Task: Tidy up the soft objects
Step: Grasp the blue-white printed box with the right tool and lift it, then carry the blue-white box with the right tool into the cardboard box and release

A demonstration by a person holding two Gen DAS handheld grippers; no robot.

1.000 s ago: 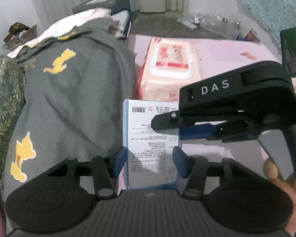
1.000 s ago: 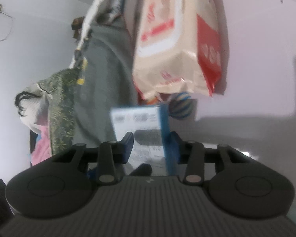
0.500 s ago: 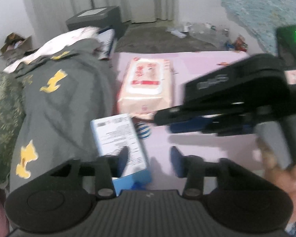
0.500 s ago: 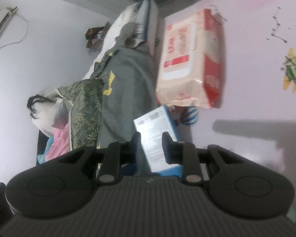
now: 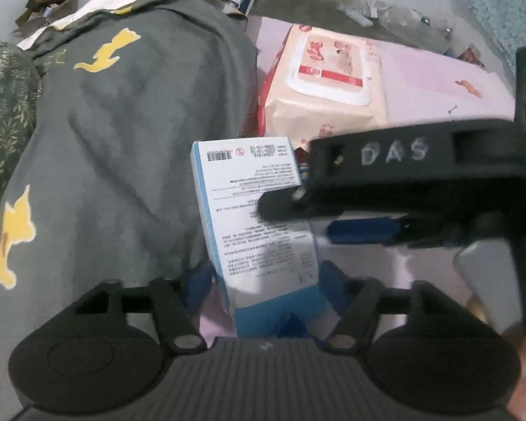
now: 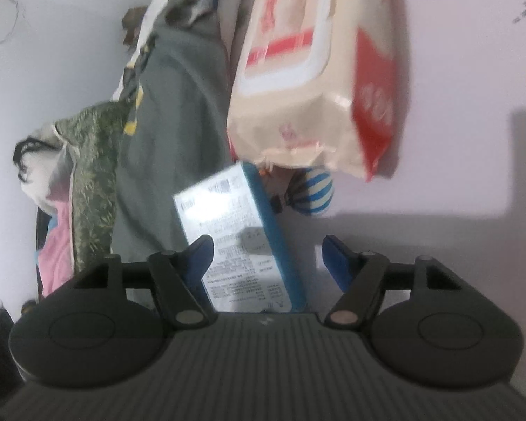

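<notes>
Box (image 5: pixel 259 224), white with a blue edge and small print, lies on the pink surface (image 5: pixel 435 73) between my left gripper's (image 5: pixel 266 280) blue fingers (image 5: pixel 333 284). My left jaws stand open around its near end; I cannot tell whether either finger touches it. Left of the box, touching its long side, a grey garment (image 5: pixel 122 140) with yellow animal shapes is heaped up. Beyond the box sits a cream and red wipes pack (image 5: pixel 326 87), its near end just beside the box's far end. Further left of the garment, a green leafy cushion (image 5: pixel 3 105) shows at the edge.

My right gripper (image 5: pixel 413 189) reaches in from the right in the left camera's view, its black arm crossing over the box's right side.

In the right camera's view, which is blurred, the right gripper (image 6: pixel 266 256) has its jaws wide open. The box (image 6: pixel 235 235) lies tilted between them, nearer the left finger (image 6: pixel 200 256), with a clear gap to the other finger. A blue and white striped ball (image 6: pixel 315 189) sits just past the box, under the near end of the wipes pack (image 6: pixel 312 80). The garment (image 6: pixel 172 122) and cushion (image 6: pixel 91 175) lie to the left.
</notes>
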